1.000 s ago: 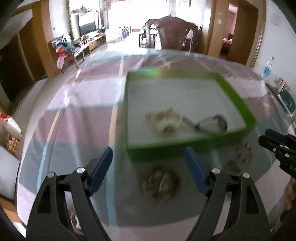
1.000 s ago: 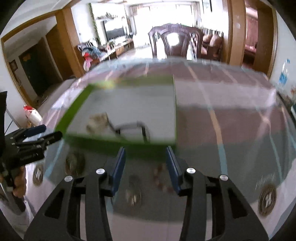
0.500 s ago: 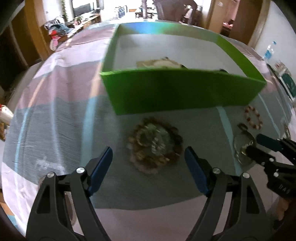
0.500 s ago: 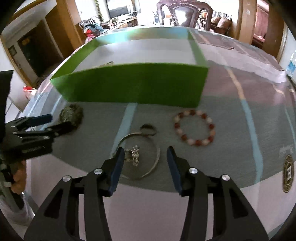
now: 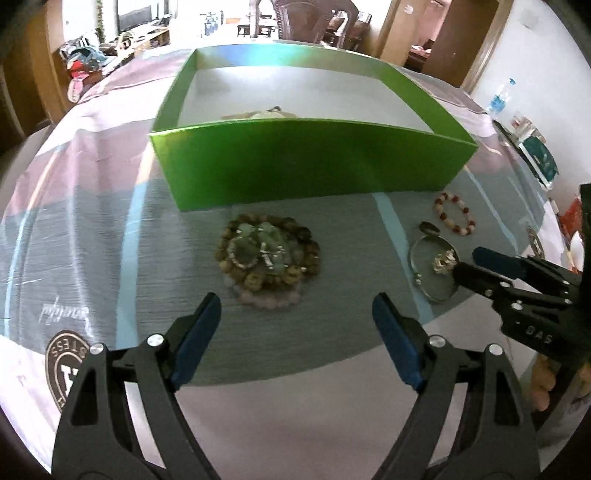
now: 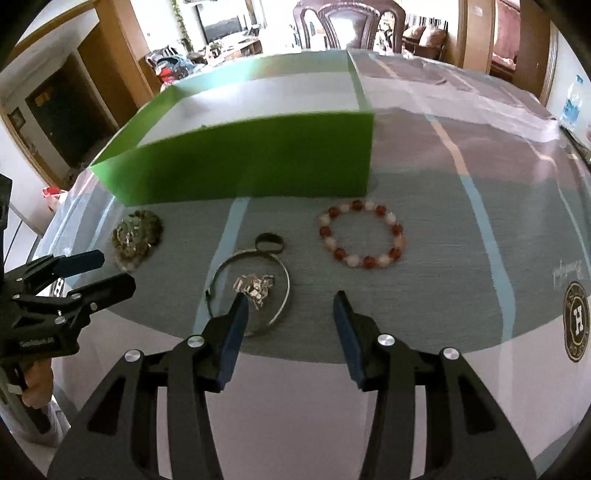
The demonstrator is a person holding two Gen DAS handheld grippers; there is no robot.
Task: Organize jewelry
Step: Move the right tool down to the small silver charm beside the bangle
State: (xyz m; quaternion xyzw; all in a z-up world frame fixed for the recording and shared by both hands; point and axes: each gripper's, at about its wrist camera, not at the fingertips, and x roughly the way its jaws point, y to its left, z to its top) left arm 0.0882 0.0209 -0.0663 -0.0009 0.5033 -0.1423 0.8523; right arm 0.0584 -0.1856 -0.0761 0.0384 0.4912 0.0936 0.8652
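A green box [image 5: 306,162] with a white inside stands on the table; some jewelry shows just over its near wall [image 5: 258,114]. In front of it lies a pile of brown and green bead bracelets [image 5: 267,254]. My left gripper [image 5: 295,317] is open just short of that pile. A silver bangle with a small silver chain inside [image 6: 255,286], a dark ring [image 6: 269,243] and a red and white bead bracelet [image 6: 364,234] lie to the right. My right gripper [image 6: 290,314] is open, its left finger at the bangle. The box [image 6: 240,162] also shows in the right wrist view.
The table wears a grey, pink and white striped cloth under clear plastic [image 5: 92,221], with round logo prints [image 6: 576,321]. A dark wooden chair [image 6: 343,22] stands beyond the far edge. A water bottle [image 5: 498,98] and small items sit at the far right.
Both grippers have dropped from above the box to low in front of it and moved closer to the jewelry on the cloth. Both stay open.
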